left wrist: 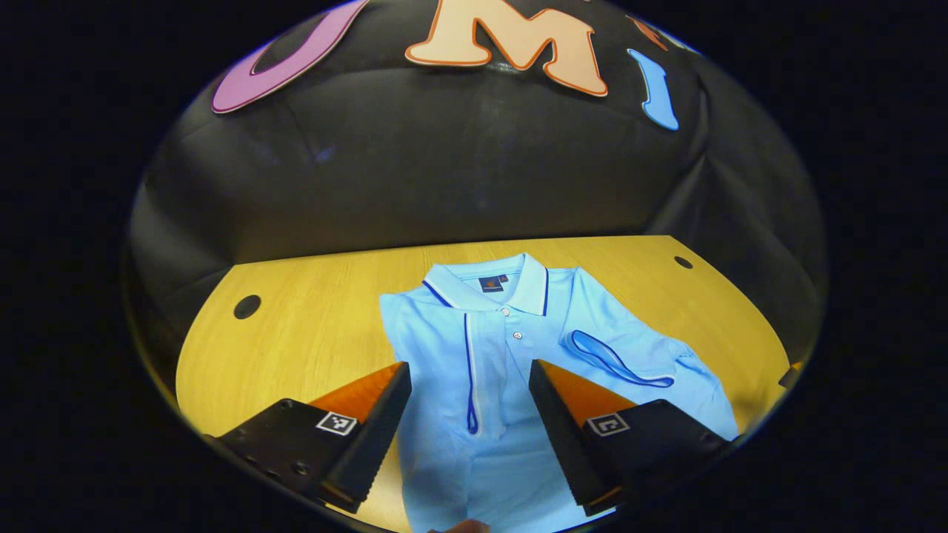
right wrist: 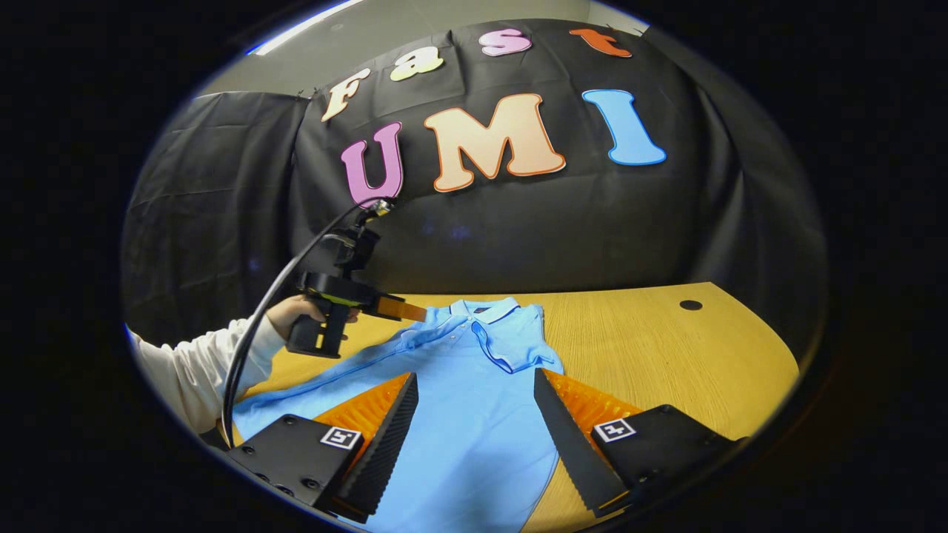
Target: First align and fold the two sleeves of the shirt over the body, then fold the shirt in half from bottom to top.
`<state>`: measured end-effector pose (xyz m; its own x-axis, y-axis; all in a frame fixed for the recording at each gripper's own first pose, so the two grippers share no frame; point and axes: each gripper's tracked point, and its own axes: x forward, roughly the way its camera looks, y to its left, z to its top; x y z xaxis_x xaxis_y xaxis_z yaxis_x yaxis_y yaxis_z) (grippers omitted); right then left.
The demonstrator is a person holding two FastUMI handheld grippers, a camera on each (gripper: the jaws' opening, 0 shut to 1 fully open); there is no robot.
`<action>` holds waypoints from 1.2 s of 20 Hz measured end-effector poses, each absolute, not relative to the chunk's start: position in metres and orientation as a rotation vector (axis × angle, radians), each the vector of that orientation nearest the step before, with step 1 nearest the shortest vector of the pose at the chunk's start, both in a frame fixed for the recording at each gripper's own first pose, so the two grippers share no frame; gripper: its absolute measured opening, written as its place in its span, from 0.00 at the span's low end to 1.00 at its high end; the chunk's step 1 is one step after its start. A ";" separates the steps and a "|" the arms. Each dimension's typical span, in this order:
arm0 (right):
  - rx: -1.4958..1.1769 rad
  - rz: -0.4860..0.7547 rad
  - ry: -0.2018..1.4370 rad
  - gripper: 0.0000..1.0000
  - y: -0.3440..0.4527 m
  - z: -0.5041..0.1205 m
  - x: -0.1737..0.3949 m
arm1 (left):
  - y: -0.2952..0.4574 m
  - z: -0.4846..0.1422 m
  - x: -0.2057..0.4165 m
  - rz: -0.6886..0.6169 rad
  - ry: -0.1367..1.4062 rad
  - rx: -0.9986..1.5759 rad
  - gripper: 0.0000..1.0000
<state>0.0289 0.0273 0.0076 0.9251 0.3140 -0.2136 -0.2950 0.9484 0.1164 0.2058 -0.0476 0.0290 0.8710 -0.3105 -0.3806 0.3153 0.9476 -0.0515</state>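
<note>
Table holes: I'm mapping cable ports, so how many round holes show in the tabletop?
2. In the left gripper view, one hole sits left of the shirt, another at the far right. The shirt may hide others.

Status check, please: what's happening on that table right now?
Both grippers open, above light blue polo shirt. Sleeves folded. Yellow wooden table.

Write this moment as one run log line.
shirt: flat on table, sleeves folded in | left gripper: open above shirt | right gripper: open above shirt

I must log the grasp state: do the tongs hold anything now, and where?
Nothing is held. Left tongs and right tongs are open above the light blue polo shirt.
</note>
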 end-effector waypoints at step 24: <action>-0.122 0.331 0.393 0.98 0.024 -0.054 -0.103 | 0.028 -0.052 -0.126 -0.261 0.422 0.012 0.96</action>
